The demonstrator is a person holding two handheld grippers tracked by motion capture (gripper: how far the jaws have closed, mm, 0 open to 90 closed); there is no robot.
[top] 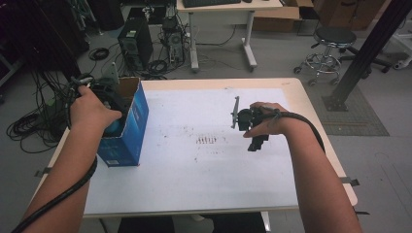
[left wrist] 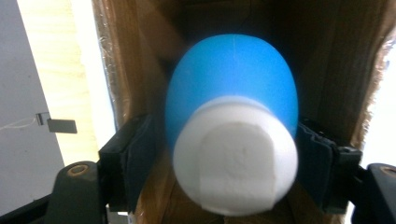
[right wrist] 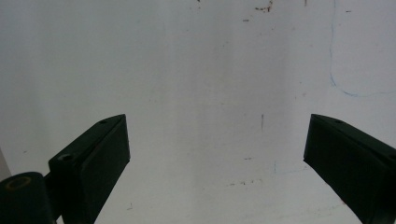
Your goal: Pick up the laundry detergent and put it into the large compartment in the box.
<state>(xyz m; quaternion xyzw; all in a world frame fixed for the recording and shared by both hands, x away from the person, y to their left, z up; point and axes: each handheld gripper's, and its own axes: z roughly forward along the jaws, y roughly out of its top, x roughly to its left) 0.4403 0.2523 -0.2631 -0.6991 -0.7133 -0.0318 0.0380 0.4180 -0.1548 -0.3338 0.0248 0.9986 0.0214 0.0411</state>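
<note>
Scuffed white tabletop (top: 194, 165), cardboard box (top: 127, 127), rounded, seemingly plastic blue bottle (left wrist: 231, 88), white cap (left wrist: 235, 161)

This is a lab or office workroom. Beyond the white-topped table (top: 204, 165), a computer tower (top: 135, 46) stands among tangled cables (top: 29, 126) on the grey floor, beside a desk (top: 228, 12), a stool (top: 330, 46) and cardboard boxes (top: 277, 19).

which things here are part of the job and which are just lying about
Part of the job:
- blue bottle with white cap, between the left gripper pads
- blue cardboard box it sits in

Just lying about:
- right gripper, open above the bare white table
- computer tower on the floor
- stool
</note>
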